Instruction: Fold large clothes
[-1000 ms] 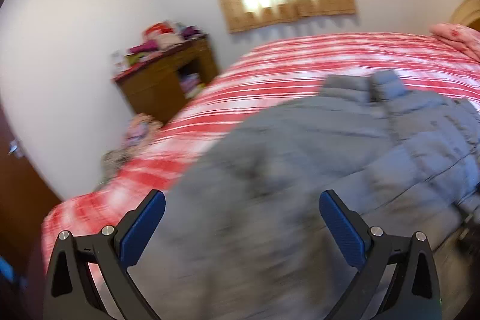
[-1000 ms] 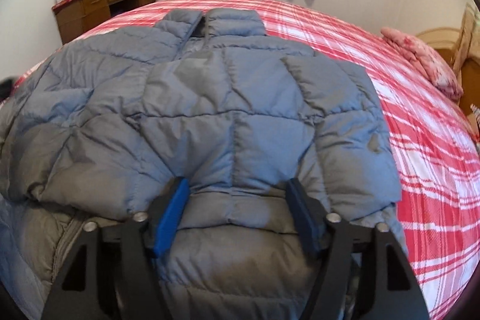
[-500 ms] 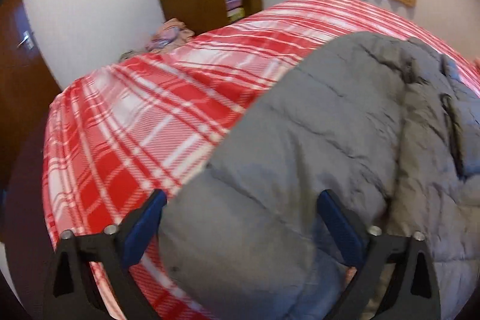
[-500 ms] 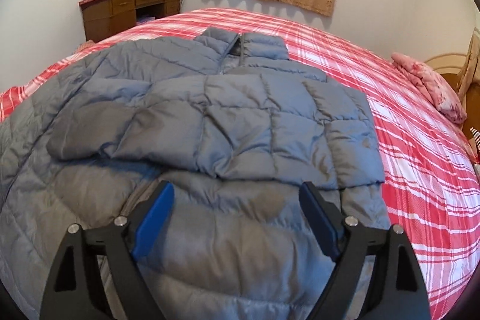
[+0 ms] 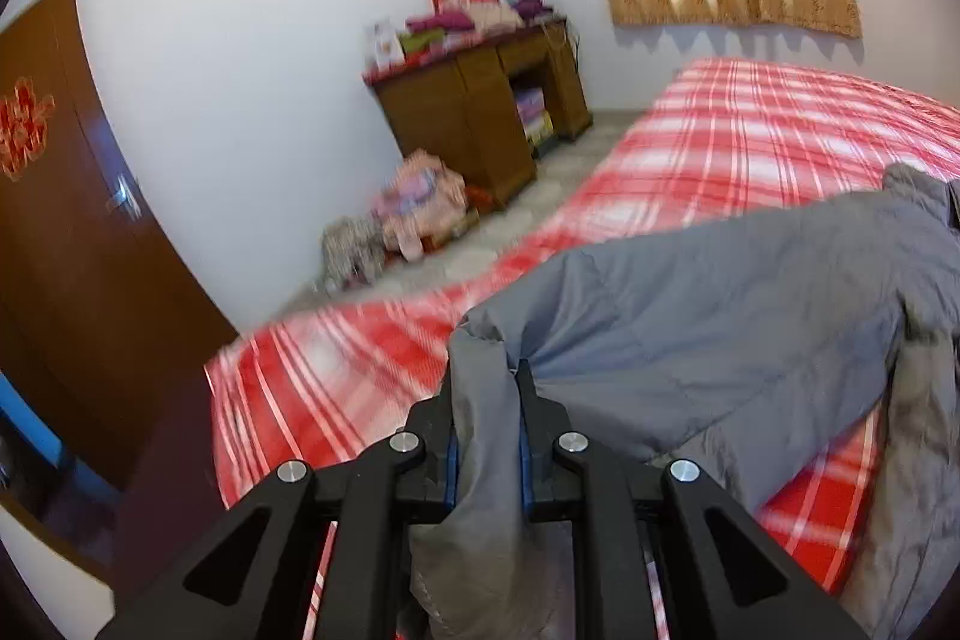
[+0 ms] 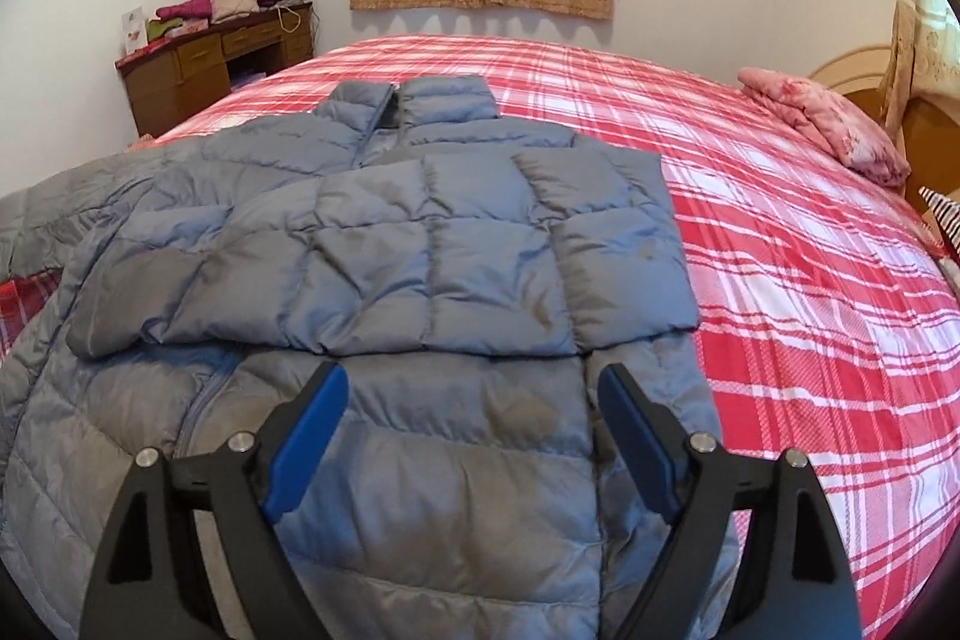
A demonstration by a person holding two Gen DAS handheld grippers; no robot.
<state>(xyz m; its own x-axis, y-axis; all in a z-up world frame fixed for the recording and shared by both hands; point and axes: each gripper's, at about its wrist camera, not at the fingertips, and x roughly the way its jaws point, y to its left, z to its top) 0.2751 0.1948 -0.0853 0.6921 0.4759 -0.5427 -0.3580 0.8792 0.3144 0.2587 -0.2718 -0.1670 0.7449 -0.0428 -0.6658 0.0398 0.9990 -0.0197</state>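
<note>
A grey-blue puffer jacket (image 6: 420, 250) lies on the red plaid bed (image 6: 780, 280), collar toward the window, with its right sleeve folded across the chest. My right gripper (image 6: 474, 400) is open and empty, hovering over the lower front of the jacket. In the left wrist view my left gripper (image 5: 485, 400) is shut on the end of the jacket's left sleeve (image 5: 690, 328) and holds it lifted off the bed (image 5: 750, 142). The rest of the jacket runs off to the right of that view.
A wooden desk (image 6: 204, 70) piled with clothes stands by the wall left of the bed; it also shows in the left wrist view (image 5: 480, 118). Clothes lie heaped on the floor (image 5: 414, 208). A brown door (image 5: 66, 250) is at left. A pink pillow (image 6: 822, 124) lies by the headboard.
My left gripper has closed on the left sleeve end and lifted it. My right gripper has drawn back from the folded sleeve toward the hem, staying open.
</note>
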